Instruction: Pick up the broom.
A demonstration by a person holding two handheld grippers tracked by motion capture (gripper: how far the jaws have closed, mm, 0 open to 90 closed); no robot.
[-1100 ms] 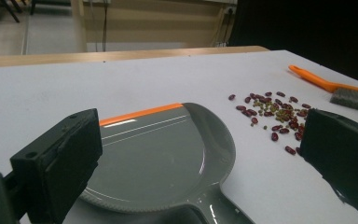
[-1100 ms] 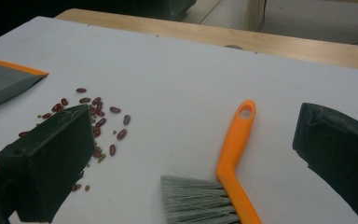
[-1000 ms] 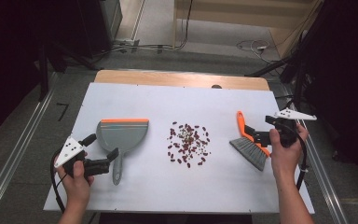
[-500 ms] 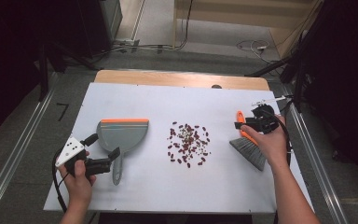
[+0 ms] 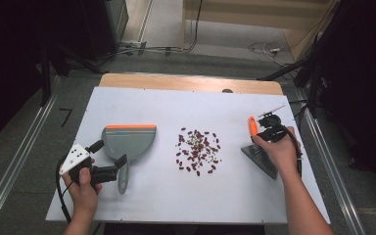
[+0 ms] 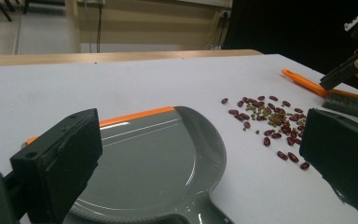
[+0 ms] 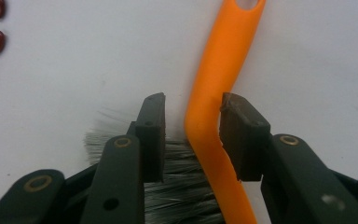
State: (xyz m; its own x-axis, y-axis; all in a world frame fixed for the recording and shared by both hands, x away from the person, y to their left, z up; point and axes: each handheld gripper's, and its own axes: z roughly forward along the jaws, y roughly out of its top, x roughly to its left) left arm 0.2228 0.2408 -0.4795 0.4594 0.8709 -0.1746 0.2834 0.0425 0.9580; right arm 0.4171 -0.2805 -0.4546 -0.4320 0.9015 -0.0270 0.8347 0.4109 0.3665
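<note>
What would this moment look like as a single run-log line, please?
left gripper: open at dustpan handle | right gripper: open, jaws straddling brush handle, not closed | beans: scattered mid-table

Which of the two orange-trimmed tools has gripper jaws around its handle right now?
The brush, at the table's right. The right gripper has its open jaws straddling the orange handle. The dustpan lies just ahead of the open left gripper, not between its jaws.
</note>
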